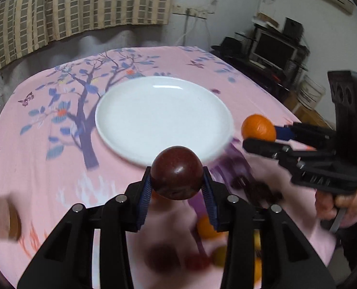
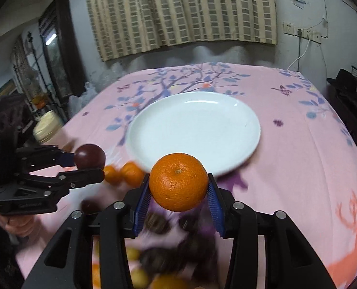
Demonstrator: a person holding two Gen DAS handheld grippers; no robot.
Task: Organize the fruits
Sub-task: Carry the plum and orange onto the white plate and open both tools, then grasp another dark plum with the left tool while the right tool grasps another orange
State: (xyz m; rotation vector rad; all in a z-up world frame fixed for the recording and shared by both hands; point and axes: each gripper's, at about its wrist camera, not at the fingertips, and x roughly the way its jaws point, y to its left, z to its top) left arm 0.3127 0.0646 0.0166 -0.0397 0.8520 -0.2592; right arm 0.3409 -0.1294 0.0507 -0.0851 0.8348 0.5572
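My left gripper (image 1: 177, 180) is shut on a dark red plum (image 1: 177, 172) and holds it above the table, just short of the near rim of the white plate (image 1: 135, 130). My right gripper (image 2: 178, 187) is shut on an orange mandarin (image 2: 178, 181), also raised near the plate's (image 2: 226, 110) front rim. In the left wrist view the right gripper (image 1: 253, 136) with its mandarin (image 1: 258, 127) is at the right. In the right wrist view the left gripper (image 2: 91, 162) with the plum (image 2: 89, 155) is at the left. The plate holds nothing.
Several loose fruits lie blurred on the pink tree-print tablecloth (image 2: 299, 144) under the grippers: mandarins (image 2: 128, 173), dark plums (image 2: 159, 224) and small yellow fruits (image 2: 140, 277). A pale jar (image 2: 47, 125) stands at the table's left edge. Shelves and a monitor (image 1: 272, 48) stand beyond the table.
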